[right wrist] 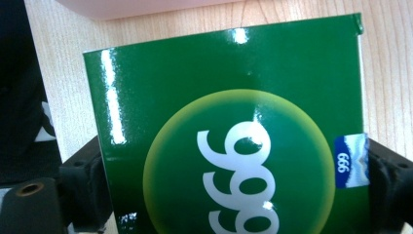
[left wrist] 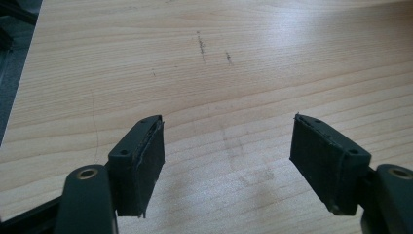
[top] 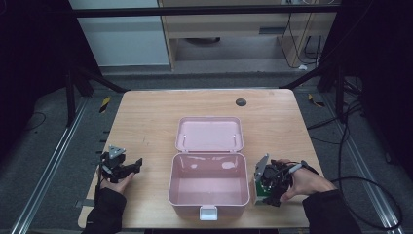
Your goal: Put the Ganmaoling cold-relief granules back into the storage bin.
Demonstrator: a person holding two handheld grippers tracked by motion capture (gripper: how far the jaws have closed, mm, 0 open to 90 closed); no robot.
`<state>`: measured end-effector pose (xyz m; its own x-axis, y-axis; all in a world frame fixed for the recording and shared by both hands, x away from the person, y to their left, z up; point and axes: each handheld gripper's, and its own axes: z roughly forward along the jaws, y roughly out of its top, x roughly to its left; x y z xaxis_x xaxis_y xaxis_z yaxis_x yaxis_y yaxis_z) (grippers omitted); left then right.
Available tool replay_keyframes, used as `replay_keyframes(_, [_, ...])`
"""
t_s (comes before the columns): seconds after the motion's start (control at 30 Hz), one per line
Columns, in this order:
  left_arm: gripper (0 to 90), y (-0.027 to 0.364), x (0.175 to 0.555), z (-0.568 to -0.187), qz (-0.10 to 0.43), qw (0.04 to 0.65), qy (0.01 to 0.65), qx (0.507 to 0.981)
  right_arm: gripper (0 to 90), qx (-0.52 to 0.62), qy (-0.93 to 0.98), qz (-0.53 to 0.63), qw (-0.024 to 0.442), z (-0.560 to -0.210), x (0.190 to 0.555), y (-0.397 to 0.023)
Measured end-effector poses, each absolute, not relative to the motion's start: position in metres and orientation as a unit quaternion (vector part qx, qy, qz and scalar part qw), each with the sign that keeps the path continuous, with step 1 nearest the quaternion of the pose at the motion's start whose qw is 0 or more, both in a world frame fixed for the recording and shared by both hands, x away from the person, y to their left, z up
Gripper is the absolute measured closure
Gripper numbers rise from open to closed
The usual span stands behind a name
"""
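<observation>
My right tool (top: 269, 187) is clamped on the green carton (right wrist: 234, 141), just beside the open pink box (top: 208, 187) on the bench (top: 146, 117). Left tool (left wrist: 226, 163) spread, empty. Box looks empty, so packing's probably barely begun.

The green box (right wrist: 229, 131) carries the only print that can be read. In the right gripper view, large white digits "999" stand on a yellow-green circle at the lower middle of the frame, running sideways and cut off by the bottom edge. At the box's right edge, lower right of the frame, a small blue label (right wrist: 349, 161) repeats "999" in white, also turned sideways.
</observation>
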<state>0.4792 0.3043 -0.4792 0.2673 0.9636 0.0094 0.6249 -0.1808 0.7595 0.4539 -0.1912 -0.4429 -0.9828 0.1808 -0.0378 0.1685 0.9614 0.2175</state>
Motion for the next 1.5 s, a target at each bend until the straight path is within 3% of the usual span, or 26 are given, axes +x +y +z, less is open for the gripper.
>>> replay_keyframes(0.47, [27.7, 0.304, 0.479, -0.479, 0.257, 0.329, 0.549, 0.724, 15.8, 0.096, 0.989, 0.11, 0.032, -0.435, 0.454, -0.199])
replay_keyframes(1.5, [27.6, 0.302, 0.48, -0.481, 0.252, 0.324, 0.548, 0.729, 16.1, 0.11, 0.979, 0.155, 0.077, -0.318, 0.441, -0.192])
